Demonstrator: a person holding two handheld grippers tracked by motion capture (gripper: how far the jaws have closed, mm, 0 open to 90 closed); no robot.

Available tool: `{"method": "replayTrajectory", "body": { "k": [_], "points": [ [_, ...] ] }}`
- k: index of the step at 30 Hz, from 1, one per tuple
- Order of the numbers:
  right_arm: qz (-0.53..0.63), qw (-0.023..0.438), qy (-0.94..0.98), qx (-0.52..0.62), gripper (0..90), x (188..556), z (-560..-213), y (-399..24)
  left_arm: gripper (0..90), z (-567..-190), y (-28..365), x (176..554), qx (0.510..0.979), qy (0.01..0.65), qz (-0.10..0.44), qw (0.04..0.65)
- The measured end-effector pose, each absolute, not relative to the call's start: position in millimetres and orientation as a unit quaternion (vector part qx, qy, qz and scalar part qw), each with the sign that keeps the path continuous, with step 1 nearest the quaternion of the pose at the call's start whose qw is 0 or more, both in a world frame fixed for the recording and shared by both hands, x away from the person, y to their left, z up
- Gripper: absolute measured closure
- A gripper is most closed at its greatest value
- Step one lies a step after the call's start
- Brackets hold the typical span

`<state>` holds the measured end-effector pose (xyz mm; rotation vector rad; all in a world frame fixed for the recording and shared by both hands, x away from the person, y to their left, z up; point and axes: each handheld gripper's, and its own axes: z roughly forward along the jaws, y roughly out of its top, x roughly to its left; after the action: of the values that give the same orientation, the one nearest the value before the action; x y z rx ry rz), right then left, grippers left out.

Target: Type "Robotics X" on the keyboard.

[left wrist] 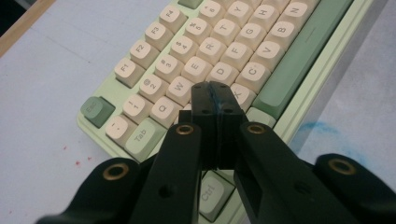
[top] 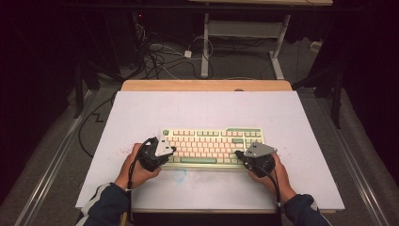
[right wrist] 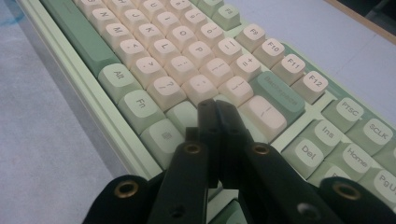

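Note:
A pale green keyboard (top: 211, 147) with cream and green keys lies near the front of the white table top (top: 207, 113). My left gripper (top: 165, 151) hangs over the keyboard's left end, its jaws shut together with nothing between them. In the left gripper view that gripper (left wrist: 209, 86) points at the keyboard (left wrist: 210, 56) near the A and X keys. My right gripper (top: 241, 154) is over the right end, also shut and empty. The right gripper view has its tip (right wrist: 214, 103) above the keyboard (right wrist: 196, 60) near the shift and enter keys. I cannot tell whether either tip touches a key.
A wooden strip (top: 207, 85) borders the table's far edge. Beyond it, cables (top: 160, 56) lie on the floor beside a white desk frame (top: 244, 42). Blue and red smudges mark the table top (left wrist: 327, 135) beside the keyboard.

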<state>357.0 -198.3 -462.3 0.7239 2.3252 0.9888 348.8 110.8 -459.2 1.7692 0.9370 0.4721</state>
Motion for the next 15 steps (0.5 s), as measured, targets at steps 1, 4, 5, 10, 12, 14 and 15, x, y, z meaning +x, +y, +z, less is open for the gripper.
{"method": "replayTrajectory", "body": {
  "k": [1, 4, 5, 10, 12, 14, 15],
  "points": [
    [0.364, 0.254, 0.856, 0.266, 90.0, 357, -462, -198, 86.9, -460, 109, 349, 0.738, 0.389, 0.195, 0.515],
    [0.365, 0.252, 0.855, 0.267, 90.0, 357, -463, -199, 87.0, -461, 105, 351, 0.743, 0.385, 0.193, 0.512],
    [0.365, 0.253, 0.855, 0.267, 90.0, 357, -463, -199, 86.9, -461, 103, 351, 0.744, 0.384, 0.192, 0.512],
    [0.366, 0.252, 0.855, 0.266, 90.0, 357, -463, -199, 86.9, -463, 96, 352, 0.749, 0.379, 0.187, 0.511],
    [0.366, 0.253, 0.855, 0.265, 90.0, 357, -463, -199, 86.9, -464, 94, 352, 0.752, 0.377, 0.185, 0.509],
    [0.366, 0.252, 0.855, 0.266, 90.0, 357, -463, -199, 86.9, -464, 92, 352, 0.754, 0.374, 0.184, 0.508],
    [0.366, 0.252, 0.856, 0.266, 90.0, 357, -463, -199, 86.9, -465, 90, 352, 0.755, 0.373, 0.185, 0.507]
  ]
}}
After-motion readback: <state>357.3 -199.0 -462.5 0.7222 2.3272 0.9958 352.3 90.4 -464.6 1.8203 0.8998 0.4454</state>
